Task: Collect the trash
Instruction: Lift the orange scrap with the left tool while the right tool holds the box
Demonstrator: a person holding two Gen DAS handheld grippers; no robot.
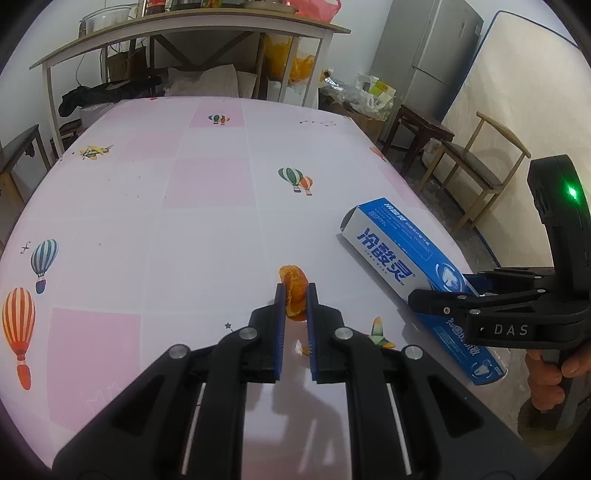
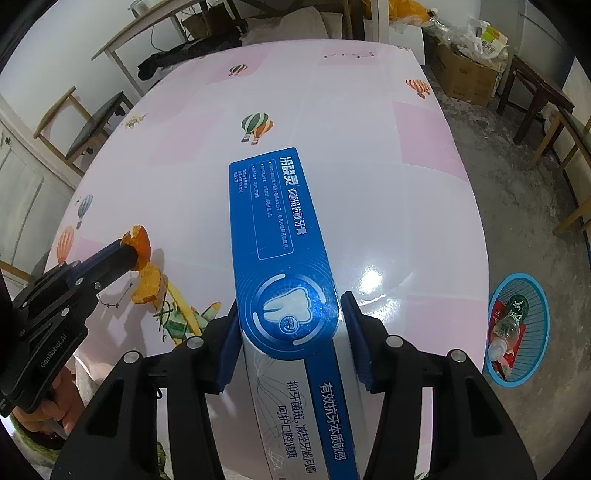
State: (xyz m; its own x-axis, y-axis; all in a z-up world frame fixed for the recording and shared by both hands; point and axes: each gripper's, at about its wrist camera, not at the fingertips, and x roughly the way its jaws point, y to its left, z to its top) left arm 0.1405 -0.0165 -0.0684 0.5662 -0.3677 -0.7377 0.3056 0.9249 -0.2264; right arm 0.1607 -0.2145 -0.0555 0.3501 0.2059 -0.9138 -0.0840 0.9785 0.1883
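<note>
A curled piece of orange peel (image 1: pixel 291 277) is pinched between the blue pads of my left gripper (image 1: pixel 295 291), just above the pink balloon-print table (image 1: pixel 184 221). In the right wrist view the left gripper (image 2: pixel 129 247) comes in from the left with the orange peel (image 2: pixel 142 240); a second lobe of peel (image 2: pixel 147 284) is below it, joined or loose I cannot tell. A long blue and white toothpaste box (image 2: pixel 273 221) lies near the table's right edge. My right gripper (image 2: pixel 290 299) straddles its near end, left pad against the box, a thin gap at the right pad. From the left wrist the right gripper (image 1: pixel 443 286) sits over the toothpaste box (image 1: pixel 388 251).
A blue basket (image 2: pixel 543 306) stands on the floor right of the table, with a plastic bottle (image 2: pixel 509 321) and red wrappers in it. Wooden chairs (image 1: pixel 476 162) stand to the right, a shelf table (image 1: pixel 184 33) and a fridge (image 1: pixel 432 55) behind.
</note>
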